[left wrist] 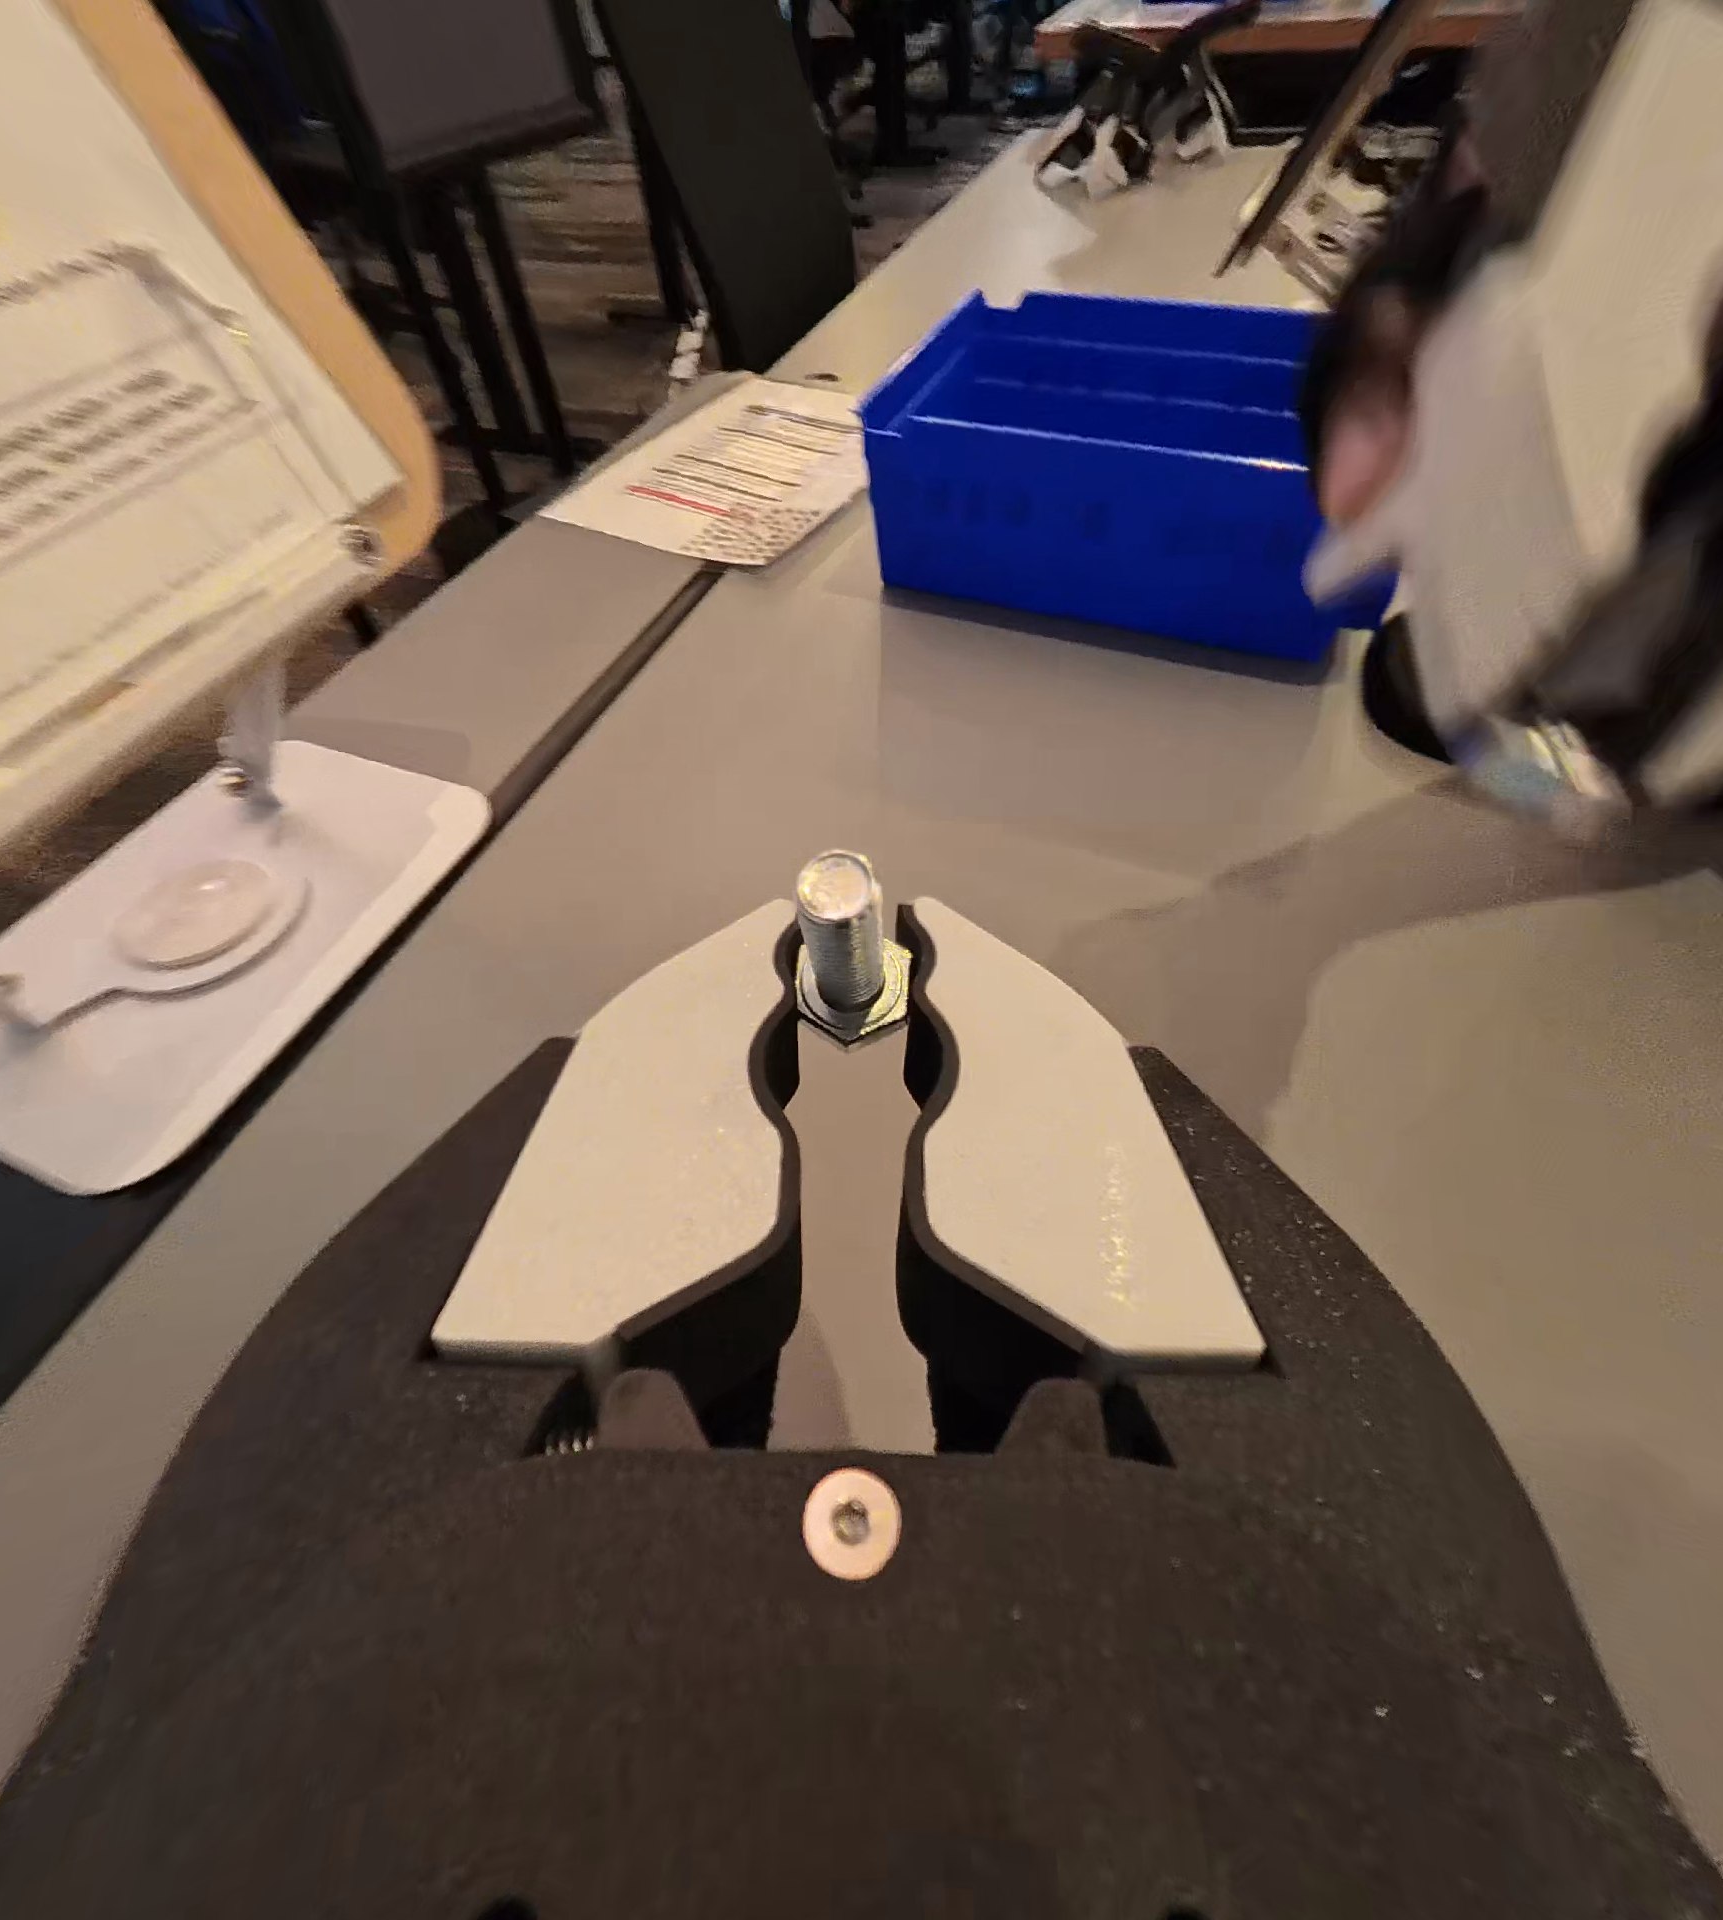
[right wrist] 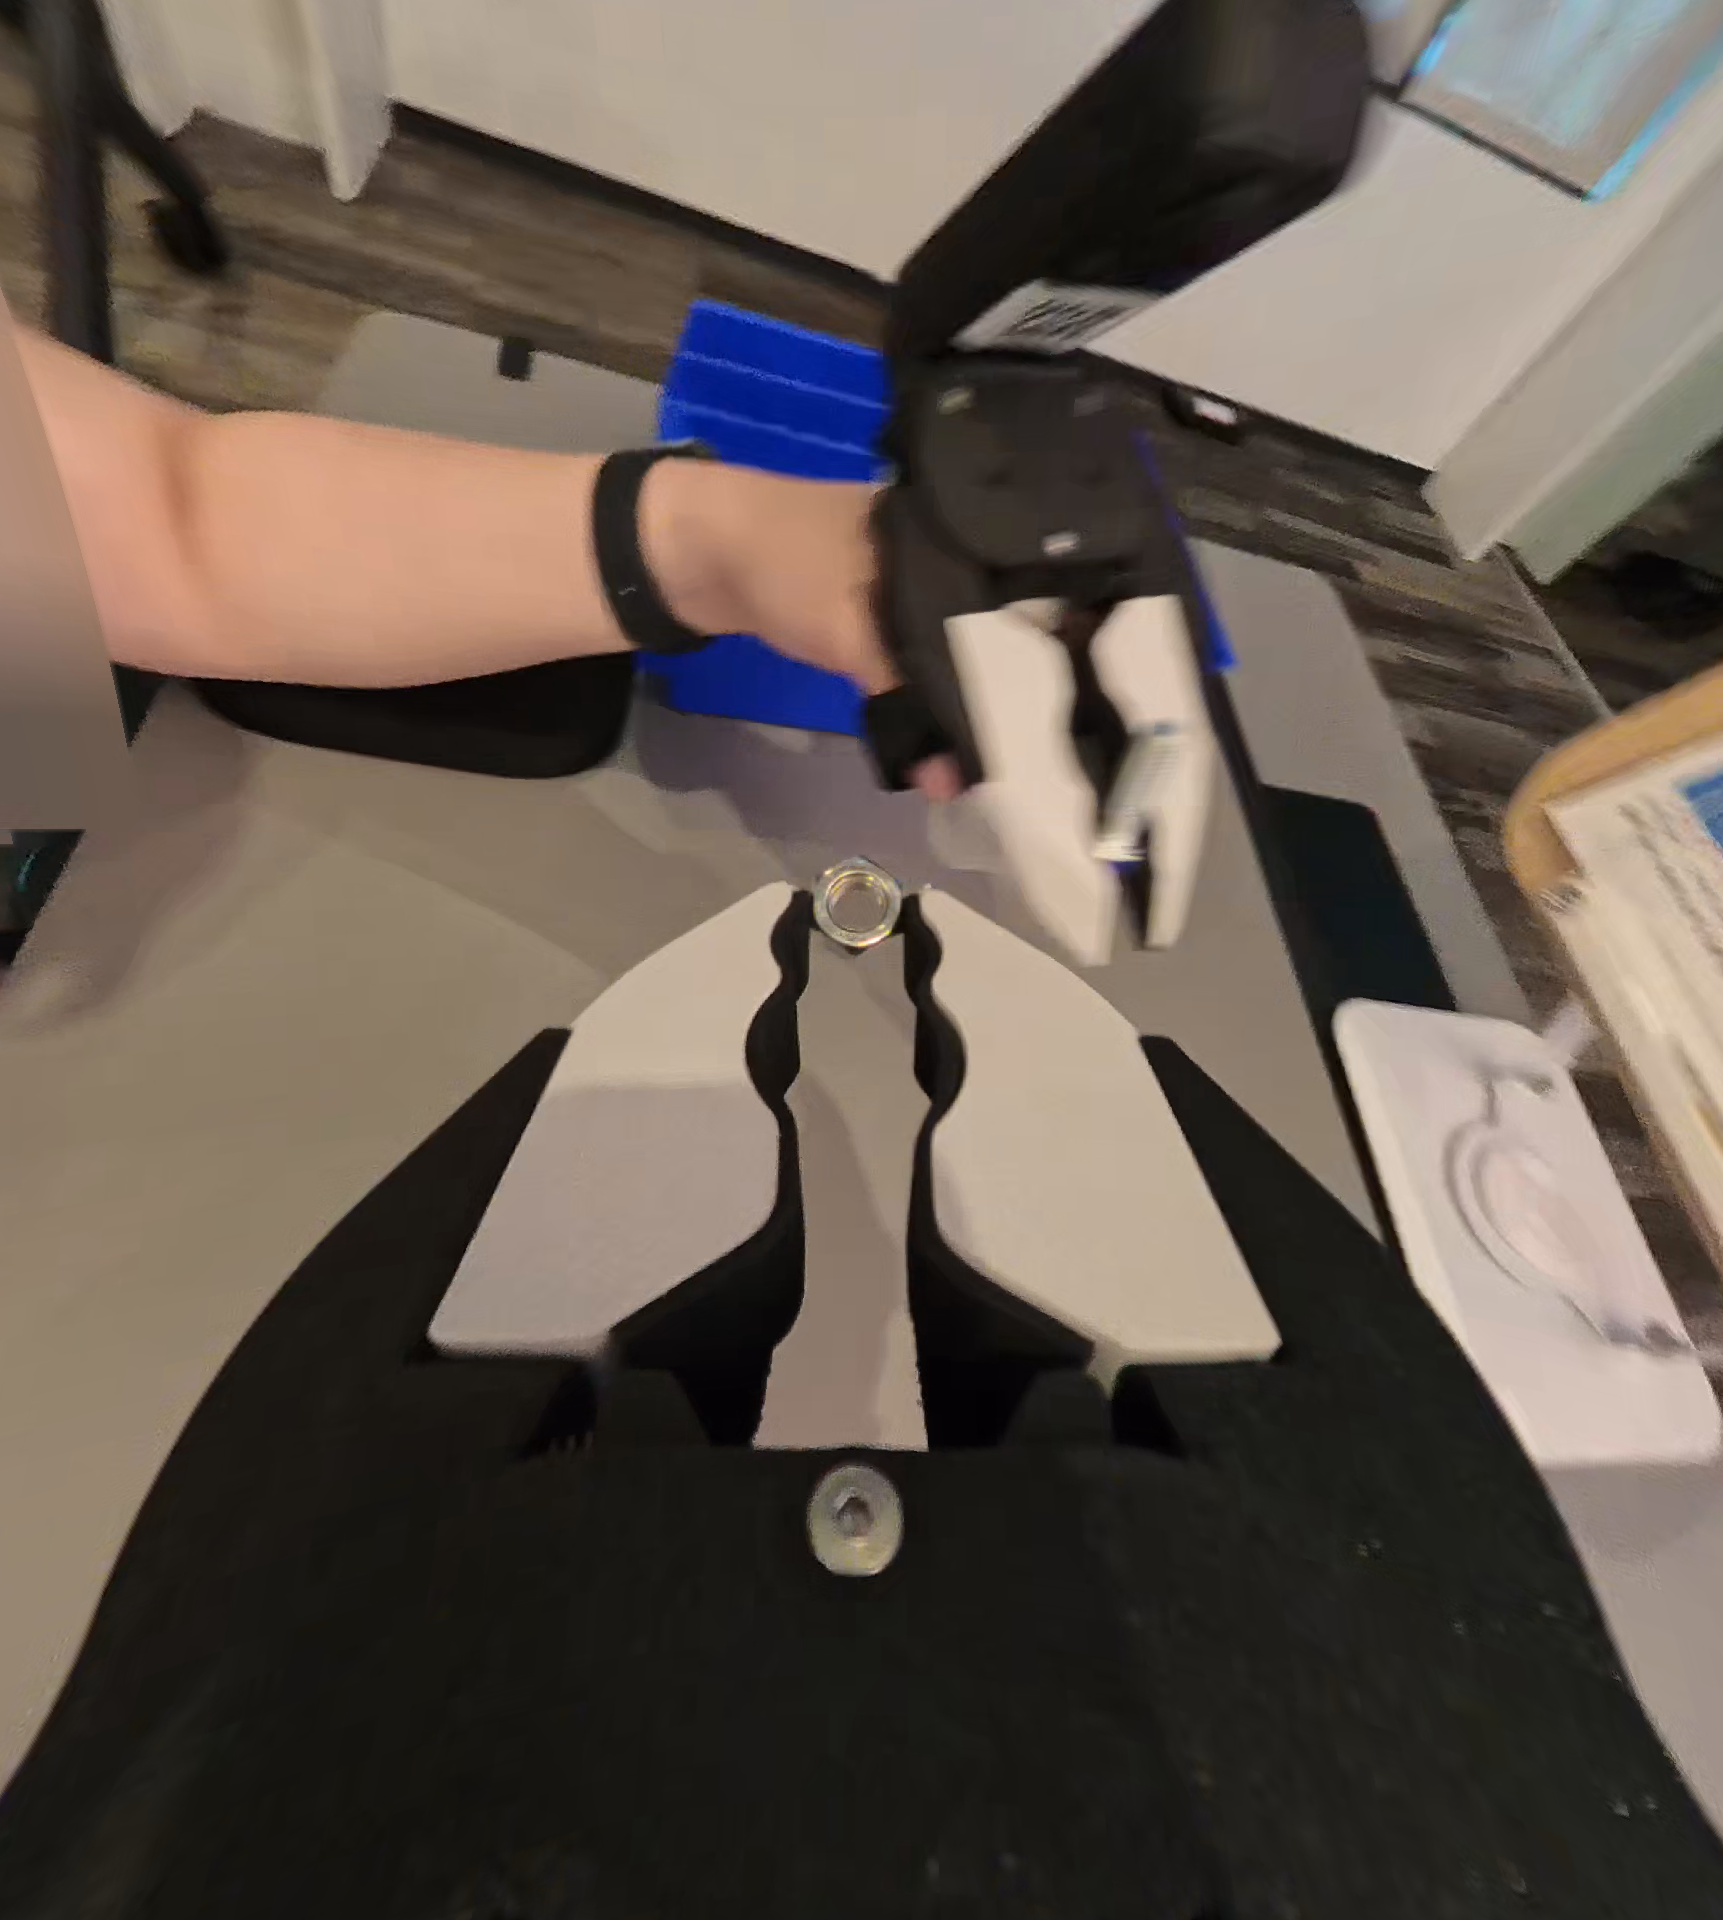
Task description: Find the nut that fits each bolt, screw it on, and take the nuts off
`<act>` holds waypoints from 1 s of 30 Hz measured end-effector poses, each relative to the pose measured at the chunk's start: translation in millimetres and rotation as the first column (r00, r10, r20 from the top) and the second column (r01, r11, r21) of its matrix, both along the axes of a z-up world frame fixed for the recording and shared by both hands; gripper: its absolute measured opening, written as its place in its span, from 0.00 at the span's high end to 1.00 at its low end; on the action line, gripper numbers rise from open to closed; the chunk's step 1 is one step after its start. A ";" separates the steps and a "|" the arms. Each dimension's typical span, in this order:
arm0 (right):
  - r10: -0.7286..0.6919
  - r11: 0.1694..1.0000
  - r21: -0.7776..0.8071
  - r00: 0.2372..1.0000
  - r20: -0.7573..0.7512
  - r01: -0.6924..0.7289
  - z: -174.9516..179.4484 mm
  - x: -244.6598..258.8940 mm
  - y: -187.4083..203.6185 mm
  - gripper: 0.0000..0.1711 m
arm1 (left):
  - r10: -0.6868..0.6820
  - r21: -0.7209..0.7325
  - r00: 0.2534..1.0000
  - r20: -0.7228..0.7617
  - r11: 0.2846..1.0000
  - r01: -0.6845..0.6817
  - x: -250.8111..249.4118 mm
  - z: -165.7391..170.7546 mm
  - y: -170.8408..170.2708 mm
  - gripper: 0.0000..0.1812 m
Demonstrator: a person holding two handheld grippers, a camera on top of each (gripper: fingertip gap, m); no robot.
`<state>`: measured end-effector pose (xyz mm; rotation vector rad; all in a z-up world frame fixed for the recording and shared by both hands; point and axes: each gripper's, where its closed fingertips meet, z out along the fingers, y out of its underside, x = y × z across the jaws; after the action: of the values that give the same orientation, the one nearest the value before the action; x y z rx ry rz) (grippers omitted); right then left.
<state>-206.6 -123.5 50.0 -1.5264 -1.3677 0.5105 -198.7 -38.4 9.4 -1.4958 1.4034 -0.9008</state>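
The left gripper is closed on the hexagonal head of a silver threaded steel bolt, whose shank stands up clear of the fingertips above the grey desk. The right gripper is pinched on the flats of a small silver hexagonal steel nut, bore facing the camera.

Handling, as judged: both parts are rigid, light and smooth metal, so slippery between hard fingers. The flats of the head and of the nut are the sound places to hold; the threads should stay free. The nut must meet the shank end squarely or it may cross-thread.

Count: one bolt, one nut, two grippers. One blue plastic bin sits farther back on the desk; I cannot tell its contents.
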 end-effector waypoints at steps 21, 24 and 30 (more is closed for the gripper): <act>0.031 0.986 -0.167 0.987 0.158 -0.004 -77.5 41.3 20.9 0.90 | -0.216 -0.024 0.901 -0.376 0.974 0.223 53.2 -100.2 -67.8 0.92; 0.038 0.983 -0.181 0.984 0.176 -0.006 -81.8 42.0 19.1 0.90 | -0.217 -0.023 0.901 -0.376 0.974 0.225 53.6 -100.0 -68.6 0.92; 0.040 0.981 -0.196 0.985 0.168 -0.007 -81.1 44.9 18.4 0.90 | -0.220 -0.023 0.905 -0.365 0.974 0.227 53.8 -97.8 -69.1 0.92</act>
<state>-161.7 -105.1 -31.1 -1.7475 -1.5044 0.5516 -144.8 -107.5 -88.5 -1.5647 1.8816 -0.7647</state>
